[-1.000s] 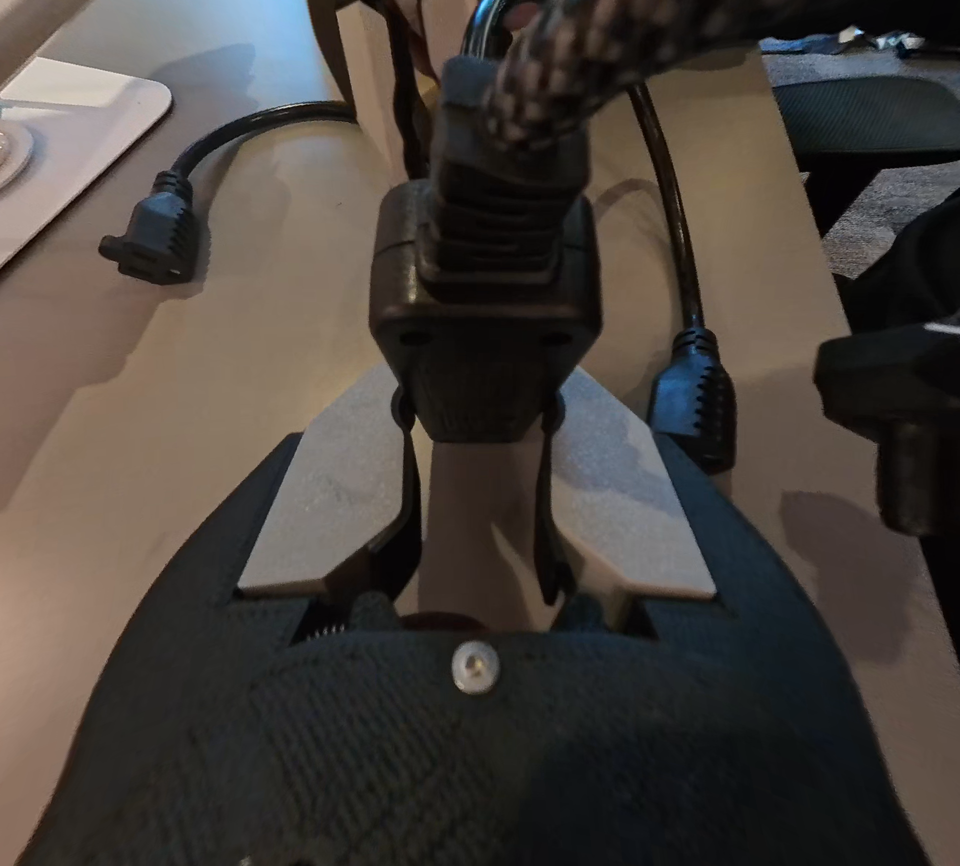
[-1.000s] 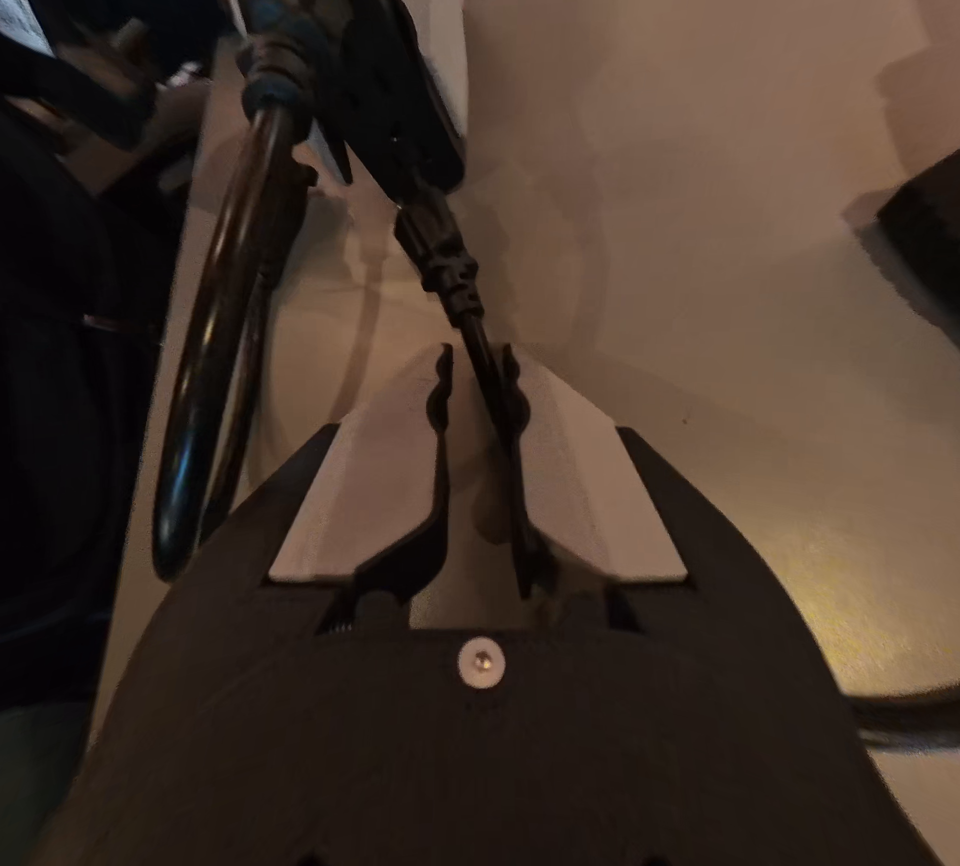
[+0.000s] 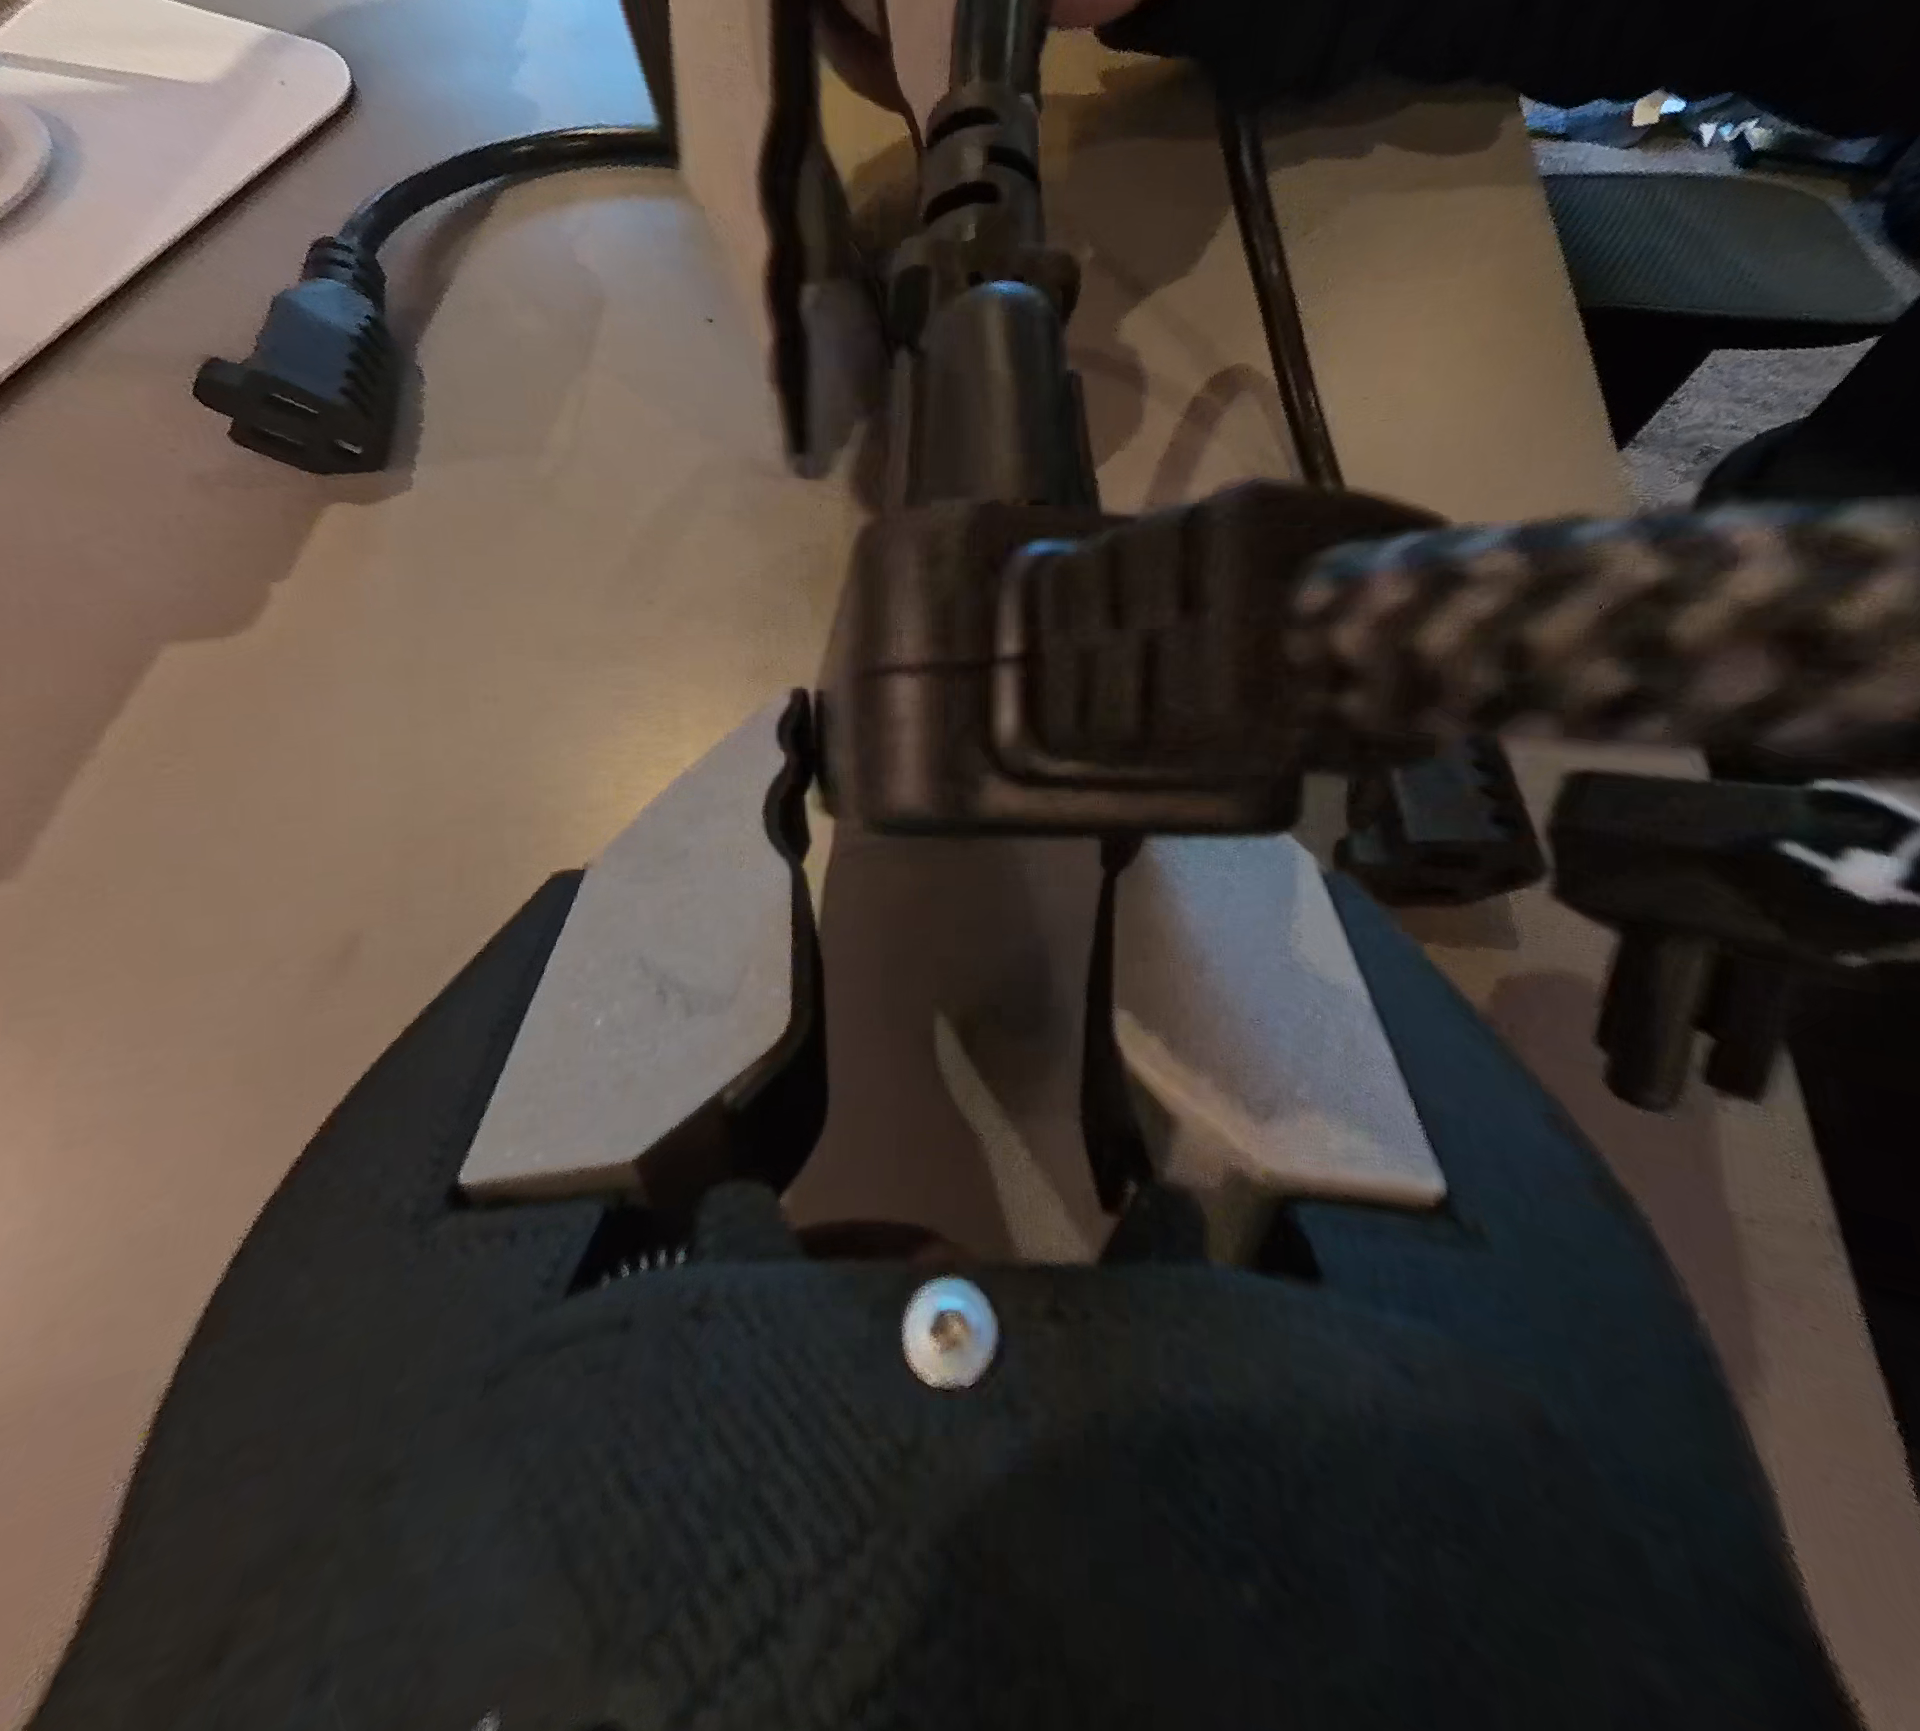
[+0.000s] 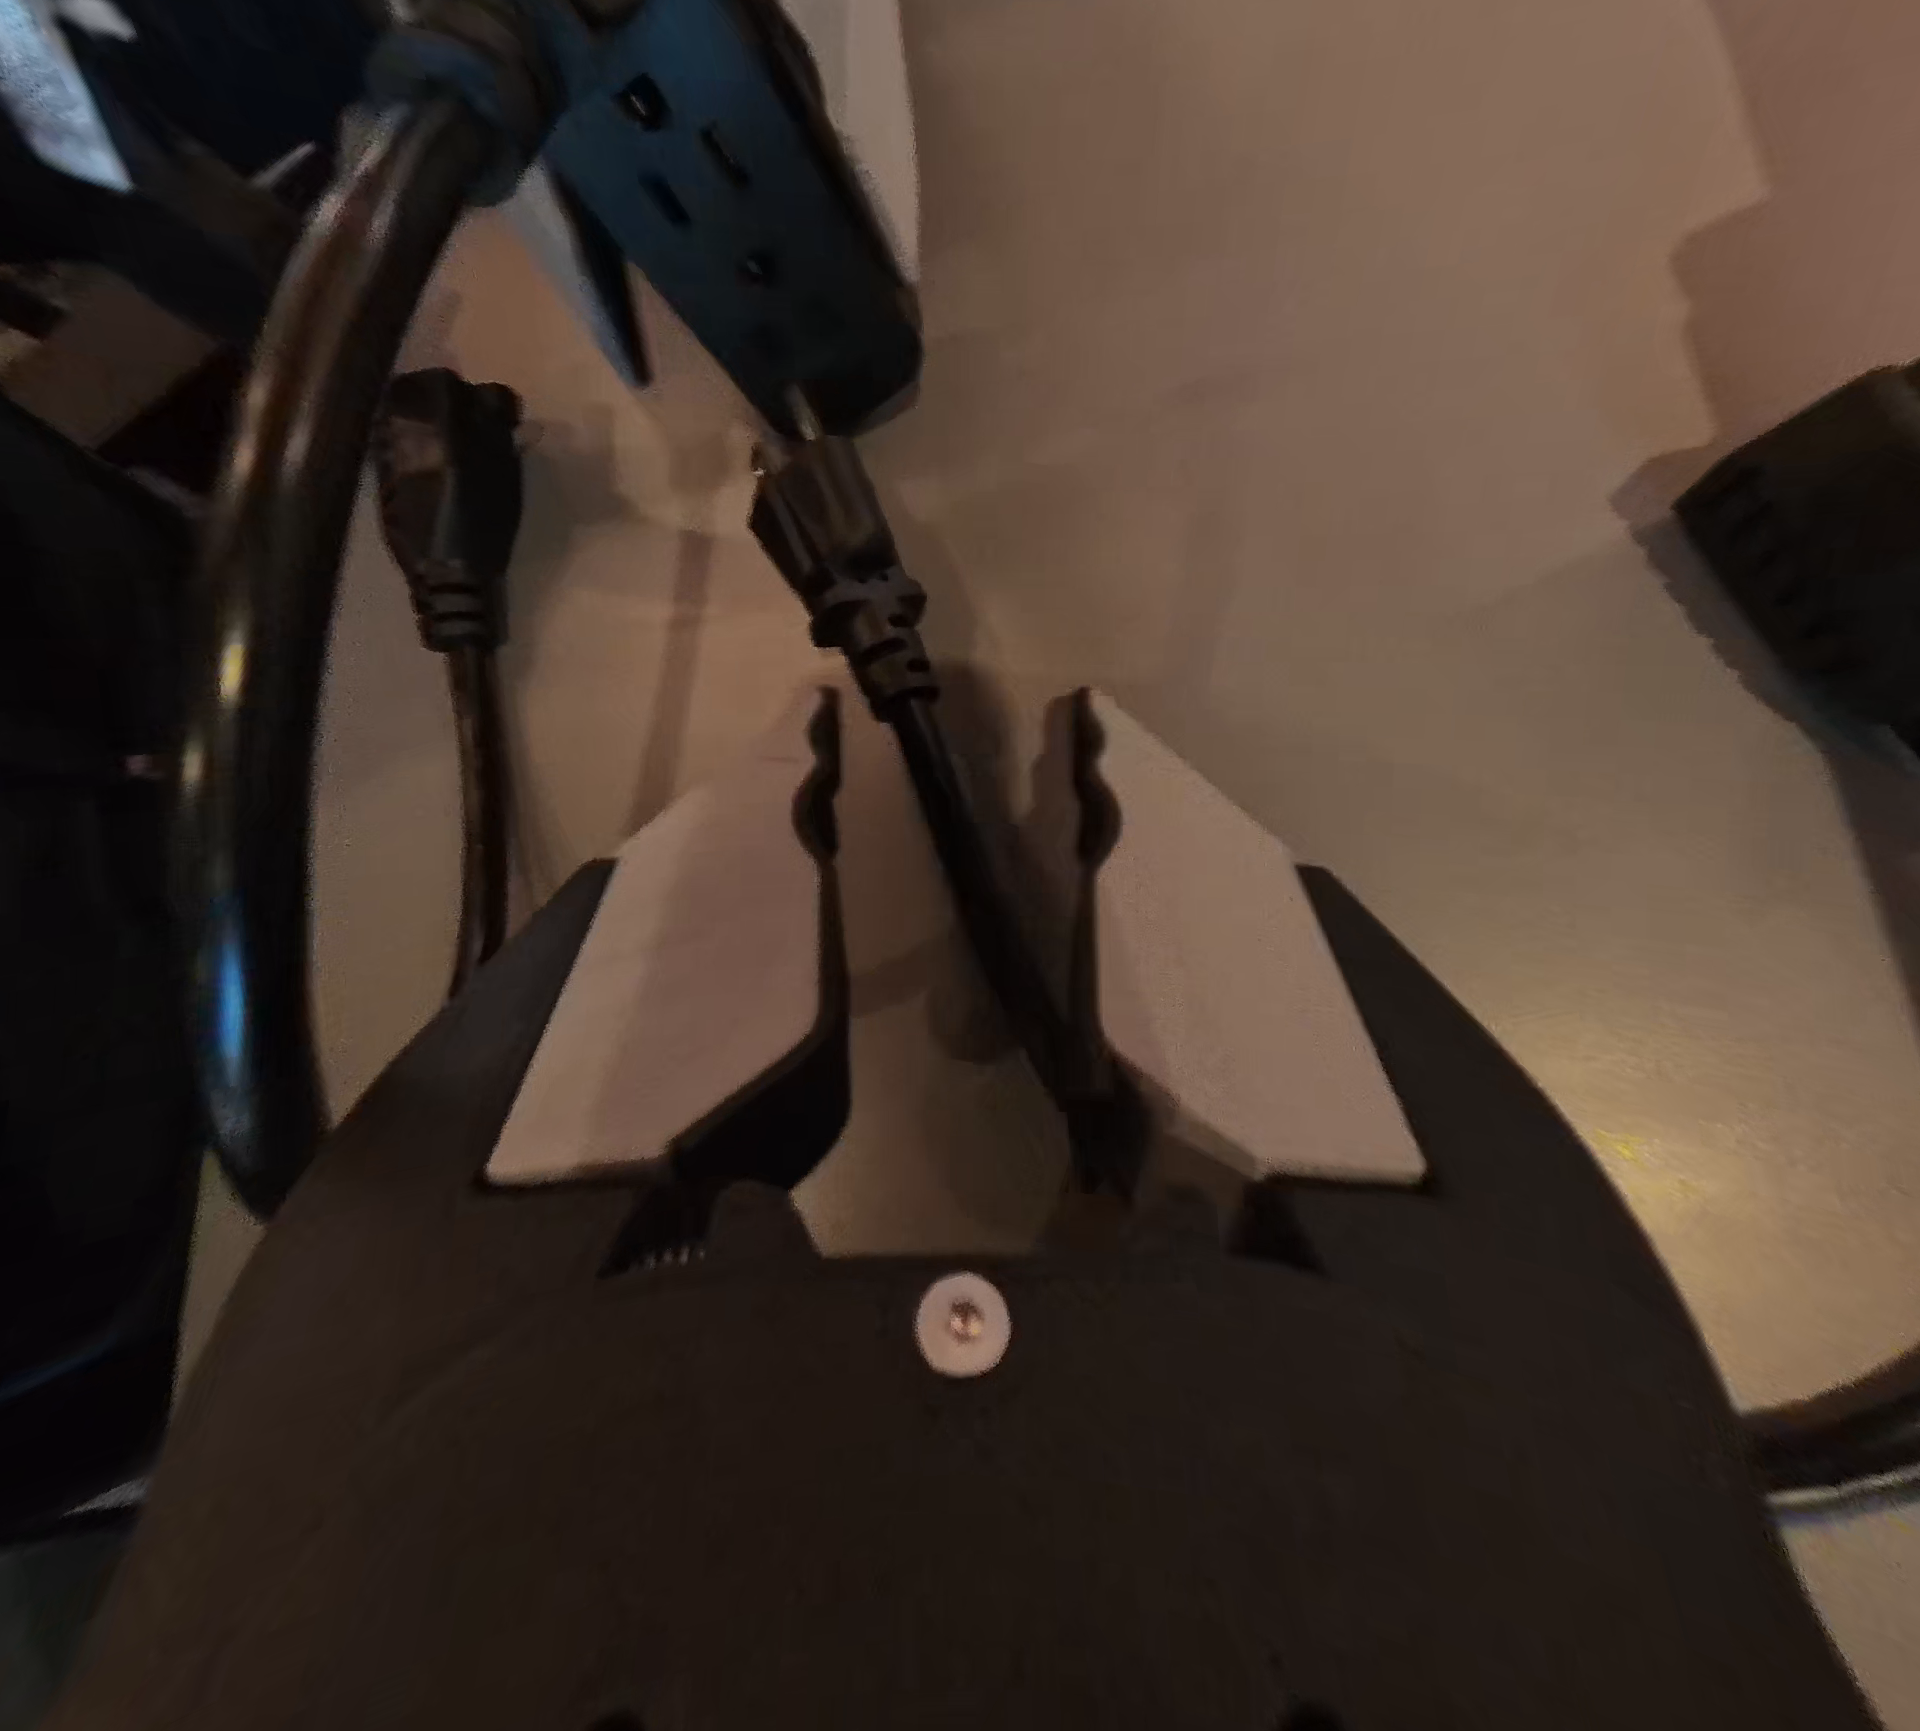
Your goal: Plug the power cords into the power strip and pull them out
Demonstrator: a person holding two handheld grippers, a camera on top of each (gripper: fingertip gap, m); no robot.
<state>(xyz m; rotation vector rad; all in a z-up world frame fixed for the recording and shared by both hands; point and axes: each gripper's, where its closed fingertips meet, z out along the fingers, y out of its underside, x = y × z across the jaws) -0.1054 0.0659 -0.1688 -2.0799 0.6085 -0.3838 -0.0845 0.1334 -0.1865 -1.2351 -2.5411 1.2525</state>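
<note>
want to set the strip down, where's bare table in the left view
Bare table lies left of the power strip, nearer the camera than the loose cord end and white base. The right side is crowded: braided cable, black plugs, a thin cord.

- A smooth beige table [image 3: 436, 746] fills both views; its surface is matte with soft dark shadows across it.
- At the table's far left lies a flat white base [image 3: 145, 154] with a rounded corner, a round disc set in it.
- Past the table's right edge stands a black mesh chair seat [image 3: 1704, 247], and beyond it grey carpet floor [image 3: 1725, 403].
- Cool bluish light falls on the far end of the table; a warm yellowish patch [image 4: 1662, 1162] glows on it in the right wrist view.
</note>
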